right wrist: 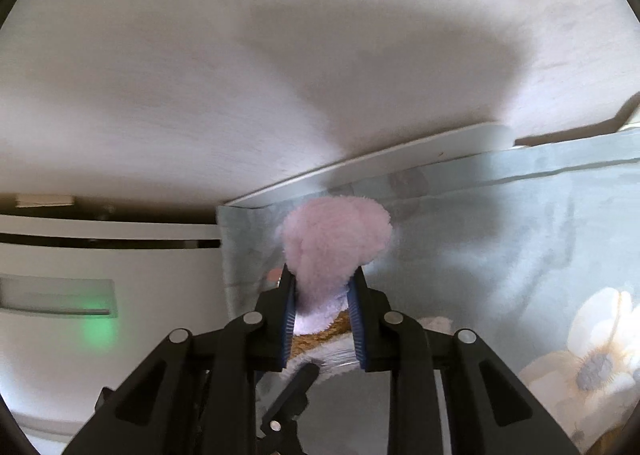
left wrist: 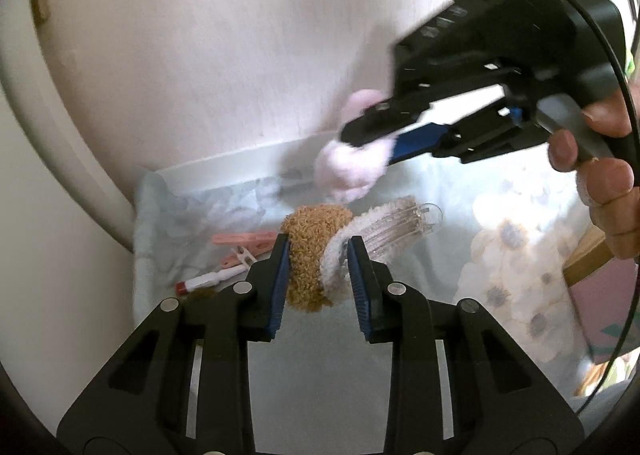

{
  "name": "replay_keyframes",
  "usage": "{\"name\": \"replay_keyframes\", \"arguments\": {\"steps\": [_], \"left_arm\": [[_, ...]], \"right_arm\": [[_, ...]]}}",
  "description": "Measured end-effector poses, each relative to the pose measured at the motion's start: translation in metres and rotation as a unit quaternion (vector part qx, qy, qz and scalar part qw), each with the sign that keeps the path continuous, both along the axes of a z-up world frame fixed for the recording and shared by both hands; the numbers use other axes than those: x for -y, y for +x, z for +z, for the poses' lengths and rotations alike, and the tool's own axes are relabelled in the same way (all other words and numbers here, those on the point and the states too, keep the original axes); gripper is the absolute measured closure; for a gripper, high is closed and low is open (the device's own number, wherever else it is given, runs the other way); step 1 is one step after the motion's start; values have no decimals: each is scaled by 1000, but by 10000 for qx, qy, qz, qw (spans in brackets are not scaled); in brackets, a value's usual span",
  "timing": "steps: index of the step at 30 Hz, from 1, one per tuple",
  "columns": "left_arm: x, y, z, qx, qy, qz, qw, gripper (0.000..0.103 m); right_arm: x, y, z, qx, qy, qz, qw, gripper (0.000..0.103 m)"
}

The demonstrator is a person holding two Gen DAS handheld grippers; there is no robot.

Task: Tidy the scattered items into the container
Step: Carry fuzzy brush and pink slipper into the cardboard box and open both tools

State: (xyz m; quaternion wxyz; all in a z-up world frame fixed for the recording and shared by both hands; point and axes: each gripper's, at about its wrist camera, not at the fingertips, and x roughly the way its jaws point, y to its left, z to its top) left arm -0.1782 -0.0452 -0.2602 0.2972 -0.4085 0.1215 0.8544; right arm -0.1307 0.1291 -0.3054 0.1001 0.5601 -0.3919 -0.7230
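My left gripper [left wrist: 318, 251] is shut on a fuzzy brown and white hair clip [left wrist: 312, 255] with a clear plastic comb part [left wrist: 396, 223], held above the pale blue floral cloth [left wrist: 440, 191]. My right gripper [right wrist: 322, 283] is shut on a fluffy pink item [right wrist: 334, 247]; it also shows in the left wrist view [left wrist: 352, 171], up and right of the brown clip, with the right gripper [left wrist: 360, 135] reaching in from the right. Two pink clothespins [left wrist: 244, 245] and a small white tube with a red cap [left wrist: 200, 282] lie on the cloth at left. No container is clearly visible.
A white wall [left wrist: 200, 55] stands behind the cloth-covered surface. A white ledge [right wrist: 360, 167] runs along the cloth's far edge. A white unit with a green glow [right wrist: 96, 331] is at the left in the right wrist view. A wooden edge [left wrist: 588, 259] shows at far right.
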Motion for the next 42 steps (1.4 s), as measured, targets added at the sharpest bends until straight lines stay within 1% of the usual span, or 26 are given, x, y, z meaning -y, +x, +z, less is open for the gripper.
{"name": "replay_keyframes", "arguments": {"steps": [2, 5, 10, 11, 14, 18, 21, 23, 26, 29, 32, 35, 38, 42], "left_arm": [[11, 8, 12, -5, 93, 64, 9999, 77], [8, 15, 33, -81, 152, 80, 9998, 77], [-3, 32, 53, -157, 2, 39, 9999, 77], [-6, 40, 63, -165, -23, 38, 9999, 77], [-13, 55, 77, -158, 3, -22, 9999, 77], [-31, 80, 107, -242, 129, -209, 9994, 77], [-52, 102, 129, -366, 240, -459, 9980, 77], [-67, 113, 140, -410, 304, -629, 9967, 77], [-95, 136, 151, -467, 372, -978, 9934, 77], [-121, 157, 154, -432, 371, -1281, 9901, 77], [-147, 179, 150, -308, 312, -1611, 9860, 77], [-172, 206, 138, -295, 70, -1926, 9808, 77], [-194, 224, 125, -223, -154, -2177, 9756, 77], [-214, 243, 106, -124, -431, -2376, 9703, 77]], "right_arm": [[-8, 8, 10, -91, -54, -66, 9999, 81], [-23, 25, 27, -237, -139, -180, 9995, 80], [-48, 59, 59, -453, -218, -334, 9982, 80], [-49, 63, 63, -489, -191, -353, 9980, 80], [-64, 85, 84, -625, 61, -361, 9974, 80], [-93, 128, 113, -811, 472, -419, 9947, 80], [-113, 161, 128, -911, 612, -583, 9922, 80], [-138, 191, 138, -913, 707, -730, 9906, 80], [-161, 226, 145, -869, 888, -877, 9884, 80], [-179, 256, 147, -794, 1106, -1007, 9856, 80], [-194, 284, 145, -708, 1252, -1087, 9836, 80], [-201, 306, 140, -545, 1509, -1114, 9807, 80], [-210, 323, 132, -396, 1627, -1111, 9796, 80], [-219, 347, 120, -135, 2019, -848, 9756, 80]]}}
